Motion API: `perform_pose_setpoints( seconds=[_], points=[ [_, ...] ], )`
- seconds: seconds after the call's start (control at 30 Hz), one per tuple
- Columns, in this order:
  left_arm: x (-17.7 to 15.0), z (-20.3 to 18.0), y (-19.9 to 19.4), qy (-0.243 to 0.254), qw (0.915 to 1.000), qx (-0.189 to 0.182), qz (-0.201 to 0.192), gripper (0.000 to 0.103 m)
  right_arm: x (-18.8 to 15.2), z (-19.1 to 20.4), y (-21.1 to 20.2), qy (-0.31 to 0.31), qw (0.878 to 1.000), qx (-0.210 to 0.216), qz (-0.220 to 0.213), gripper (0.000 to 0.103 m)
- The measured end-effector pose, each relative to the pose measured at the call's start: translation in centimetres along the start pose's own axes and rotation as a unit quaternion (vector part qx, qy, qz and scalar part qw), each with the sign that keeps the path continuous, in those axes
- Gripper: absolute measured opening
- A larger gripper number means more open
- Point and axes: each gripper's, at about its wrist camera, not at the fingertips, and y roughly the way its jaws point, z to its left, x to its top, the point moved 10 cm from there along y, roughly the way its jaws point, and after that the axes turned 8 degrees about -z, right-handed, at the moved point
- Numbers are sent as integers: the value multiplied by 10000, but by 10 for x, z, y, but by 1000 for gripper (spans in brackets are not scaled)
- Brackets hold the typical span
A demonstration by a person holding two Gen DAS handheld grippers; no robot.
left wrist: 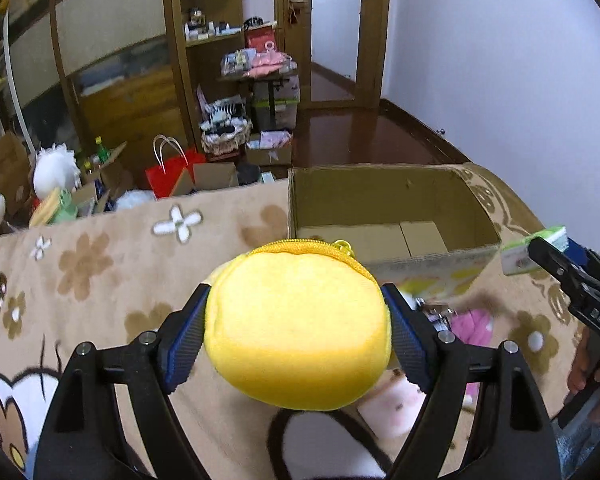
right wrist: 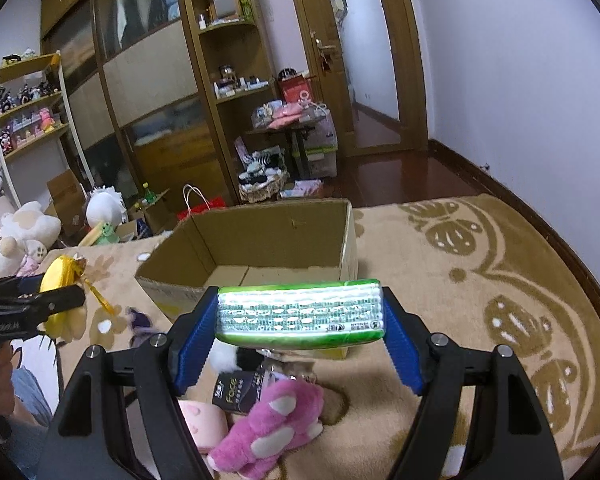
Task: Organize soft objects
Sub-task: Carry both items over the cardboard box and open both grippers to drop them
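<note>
Left wrist view: round, fuzzy yellow zip pouch (left wrist: 298,326) squeezed between jaws.

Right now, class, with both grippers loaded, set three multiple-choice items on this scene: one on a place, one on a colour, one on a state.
1. Where does the cardboard box stand?
A. on the patterned blanket
B. on a wooden shelf
C. on the bare floor

2. What colour is the round zip pouch in the left gripper?
A. pink
B. yellow
C. blue

3. What state is the right gripper in?
A. open and bare
B. shut on a green tissue pack
C. shut on a pink plush toy

Answers:
1 A: the patterned blanket lies under and around the box.
2 B: its plush face and zip are yellow.
3 B: both pads press the pack's ends, while the pink plush toy lies below.
</note>
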Motion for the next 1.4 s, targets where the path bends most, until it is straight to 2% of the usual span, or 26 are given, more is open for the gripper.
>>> perform_pose_setpoints(
  seconds=[0.37,0.57,0.8,1.03,1.4],
  points=[
    [62,-11,7,110,9977,18,-670,82,27,6,6,-82,9996,78,-251,80],
    [82,-15,21,117,9966,15,-821,82,44,10,14,-206,9990,77,-398,80],
    [83,-22,42,110,9964,-49,-845,82,48,16,31,-343,9986,51,-402,80],
    [69,-28,73,209,9978,-110,-626,82,44,19,52,-410,9983,45,-405,80],
    [52,-33,98,216,9989,-189,-376,83,38,17,65,-242,9983,173,-510,80]
  ],
)
